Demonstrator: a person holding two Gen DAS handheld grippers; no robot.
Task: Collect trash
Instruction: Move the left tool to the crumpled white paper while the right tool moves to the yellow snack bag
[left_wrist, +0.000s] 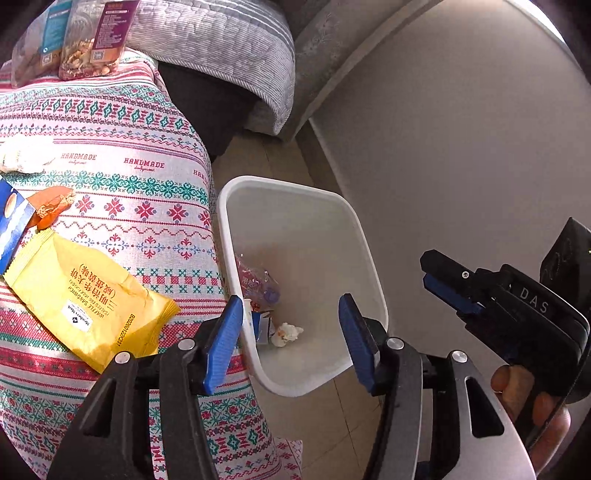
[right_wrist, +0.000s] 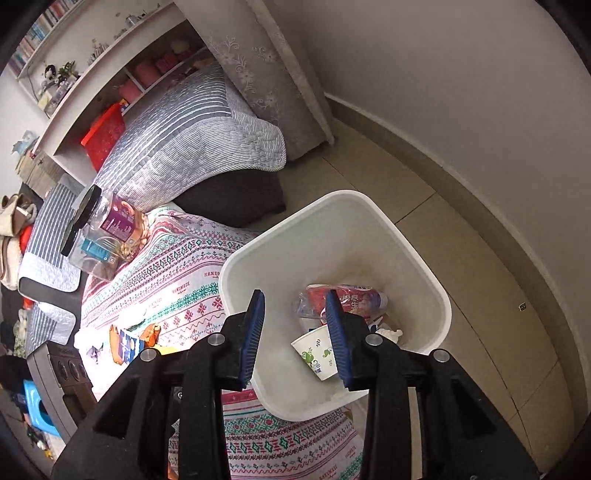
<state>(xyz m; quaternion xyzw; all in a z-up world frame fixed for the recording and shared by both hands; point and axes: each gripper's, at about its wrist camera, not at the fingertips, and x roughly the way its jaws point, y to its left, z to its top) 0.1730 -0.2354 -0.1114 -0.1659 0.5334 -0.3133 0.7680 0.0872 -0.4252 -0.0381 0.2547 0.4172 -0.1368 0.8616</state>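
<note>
A white trash bin (left_wrist: 236, 192) stands on the floor beside the patterned table and also shows in the right wrist view (right_wrist: 439, 295). In it lie a crushed plastic bottle (right_wrist: 351, 299), a paper cup (right_wrist: 317, 350) and a crumpled tissue (left_wrist: 288, 334). A yellow snack wrapper (left_wrist: 92, 299), a blue packet (left_wrist: 11, 225), an orange peel (left_wrist: 51, 206) and a white tissue wad (left_wrist: 22, 158) lie on the cloth. My left gripper (left_wrist: 290, 339) is open and empty over the bin's near edge. My right gripper (right_wrist: 295, 339) is open and empty above the bin, and shows in the left wrist view (left_wrist: 443, 280).
The table wears a red-and-green patterned cloth (left_wrist: 140, 184). Two clear snack jars (left_wrist: 74, 40) stand at its far end. A grey striped cushion (right_wrist: 192, 140) and curtain (right_wrist: 258, 74) lie behind. A beige wall (left_wrist: 461, 129) runs to the right of the bin.
</note>
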